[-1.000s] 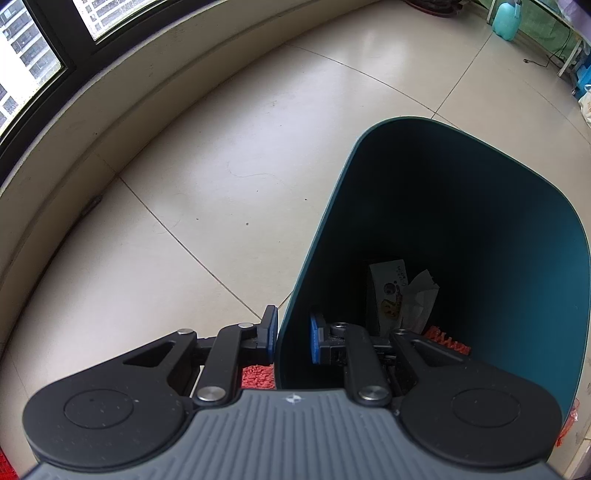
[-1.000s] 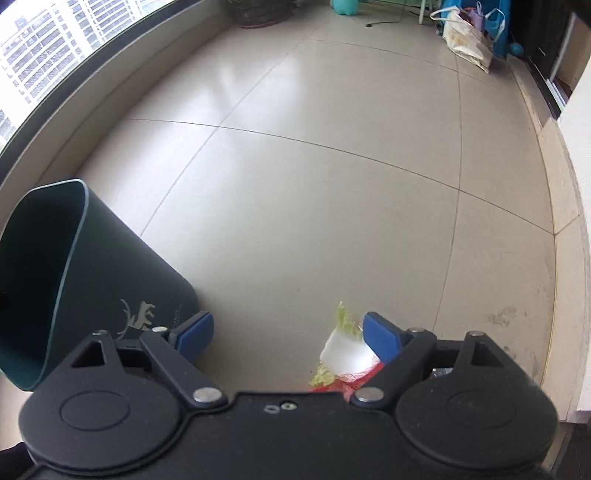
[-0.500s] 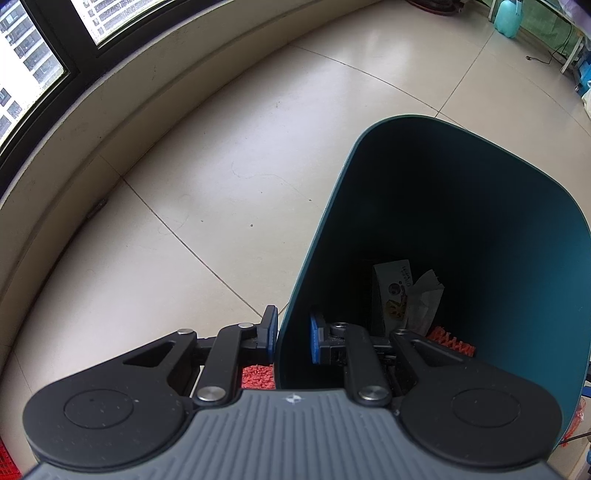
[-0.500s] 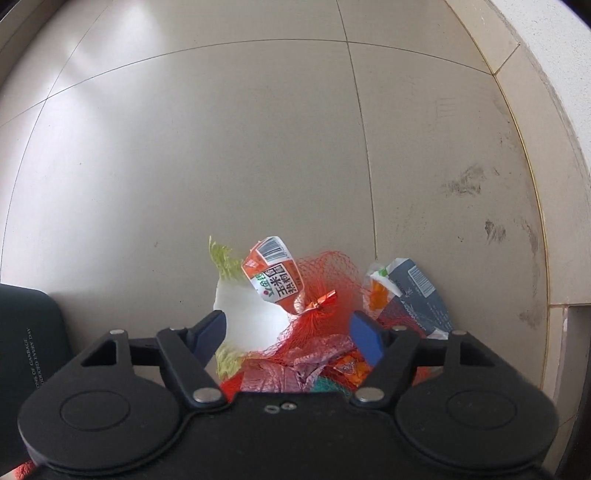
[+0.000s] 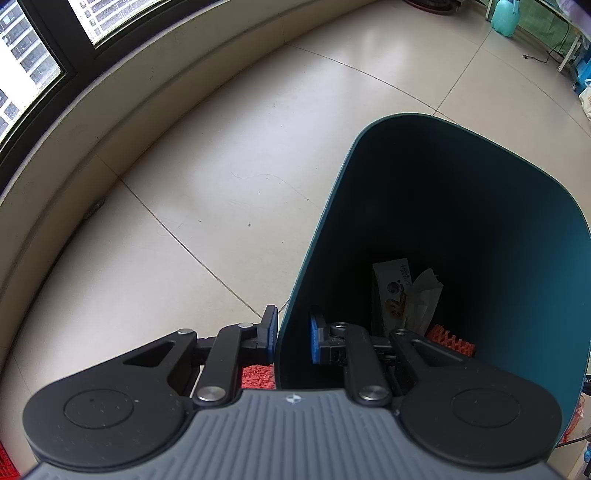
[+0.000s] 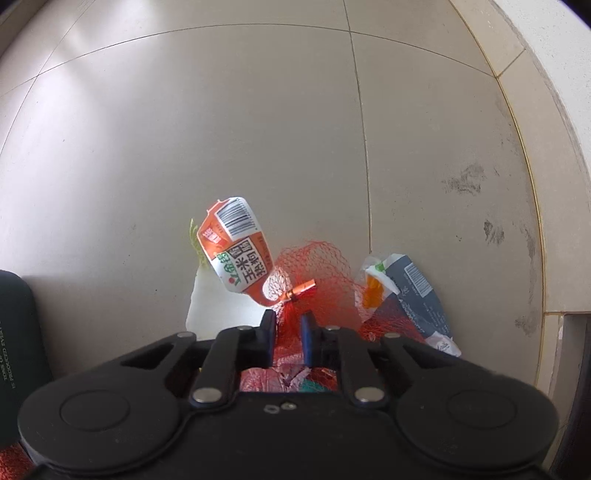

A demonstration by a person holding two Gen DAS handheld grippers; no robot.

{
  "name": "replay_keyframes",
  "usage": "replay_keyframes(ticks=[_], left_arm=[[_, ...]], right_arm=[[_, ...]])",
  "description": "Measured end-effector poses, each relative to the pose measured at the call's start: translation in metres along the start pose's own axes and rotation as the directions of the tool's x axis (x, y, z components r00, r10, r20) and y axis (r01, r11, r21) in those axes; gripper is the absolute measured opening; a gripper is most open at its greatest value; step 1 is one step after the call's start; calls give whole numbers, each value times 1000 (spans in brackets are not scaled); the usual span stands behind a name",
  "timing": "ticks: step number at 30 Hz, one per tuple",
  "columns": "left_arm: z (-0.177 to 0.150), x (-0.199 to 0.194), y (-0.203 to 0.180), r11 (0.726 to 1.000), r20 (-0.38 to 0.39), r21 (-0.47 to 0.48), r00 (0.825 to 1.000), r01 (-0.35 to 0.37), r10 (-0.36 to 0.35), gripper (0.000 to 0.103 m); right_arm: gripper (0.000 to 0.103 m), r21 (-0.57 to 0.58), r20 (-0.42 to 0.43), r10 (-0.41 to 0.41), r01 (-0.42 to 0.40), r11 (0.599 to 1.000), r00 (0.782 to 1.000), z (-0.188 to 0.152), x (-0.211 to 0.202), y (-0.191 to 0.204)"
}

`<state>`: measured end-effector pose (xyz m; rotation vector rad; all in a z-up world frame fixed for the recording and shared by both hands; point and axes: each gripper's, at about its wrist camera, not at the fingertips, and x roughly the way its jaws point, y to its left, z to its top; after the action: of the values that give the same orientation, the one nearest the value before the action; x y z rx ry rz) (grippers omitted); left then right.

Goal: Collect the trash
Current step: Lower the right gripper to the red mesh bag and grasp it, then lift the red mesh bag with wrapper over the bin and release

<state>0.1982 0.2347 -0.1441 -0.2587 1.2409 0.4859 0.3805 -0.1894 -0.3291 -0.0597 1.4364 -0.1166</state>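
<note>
Left wrist view. The tiled floor (image 5: 207, 177) runs to a low curved sill (image 5: 122, 99) under a dark-framed window (image 5: 55, 48). A dark teal bin (image 5: 461, 229) stands open-topped and fills the right half of the view. At its bottom lie a printed carton (image 5: 391, 291), a crumpled white paper (image 5: 424, 295) leaning beside it, and an orange ridged scrap (image 5: 450, 339). The left tool (image 5: 293, 334) is clamped on the bin's near wall: one blue pad presses the outside of the wall, the other the inside, with the rim between them. A patch of red mesh (image 5: 258, 376) shows beneath the tool, outside the bin. A pale green jug (image 5: 504, 16) stands far off at the top right.

Right wrist view. The tool points down at a small heap of trash on the floor (image 6: 221, 129), near a pale raised ledge (image 6: 554, 184) that curves along the right. The bin (image 6: 18, 339) shows only as a dark edge at the left, apart from the heap. Red net (image 6: 317, 266) spreads across the heap's middle. A white sheet (image 6: 218, 306) lies at the left of the net, and an orange wrapper (image 6: 236, 247) with a barcode stands tilted over it. A grey-blue packet (image 6: 417, 295) lies at the right, partly under the net. The right tool (image 6: 288, 336) has just been closing; its jaws are drawn nearly together, pinching a fold of the net, with a small orange clip (image 6: 301, 288) just ahead of the tips.
</note>
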Motion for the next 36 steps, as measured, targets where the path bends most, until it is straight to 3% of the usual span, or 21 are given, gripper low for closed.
replay_keyframes(ticks=[5,7,11,16,22,27,32,36], left_arm=[[0,0,0,1000,2,1,1000,-2,2,17],[-1,1,-1,1000,2,0,1000,-2,2,17],[-1,1,-1,1000,3,1,1000,0,0,17],[0,3,-4,1000,-5,3,1000,-10,10,17],[0,3,-8,1000,-4,5,1000,-13,13,17],[0,3,-10,1000,-5,3,1000,-9,9,17],[-1,3,-10,1000,-4,0,1000,-6,6,17],[-2,2,-12,1000,-2,0,1000,-3,3,17]], right_arm=[[1,-209,50,-38,48,977,998,-13,-33,12],[1,-266,80,-14,35,963,997,-19,-55,14],[1,-290,144,2,40,956,990,-29,-91,7],[1,-268,210,110,-51,962,971,-36,-151,-6],[1,-294,300,263,-173,940,917,-38,-230,2],[1,-347,369,389,-263,900,844,-33,-292,16],[1,-458,387,514,-324,828,765,-28,-334,49],[1,-541,356,591,-356,762,724,-24,-347,89]])
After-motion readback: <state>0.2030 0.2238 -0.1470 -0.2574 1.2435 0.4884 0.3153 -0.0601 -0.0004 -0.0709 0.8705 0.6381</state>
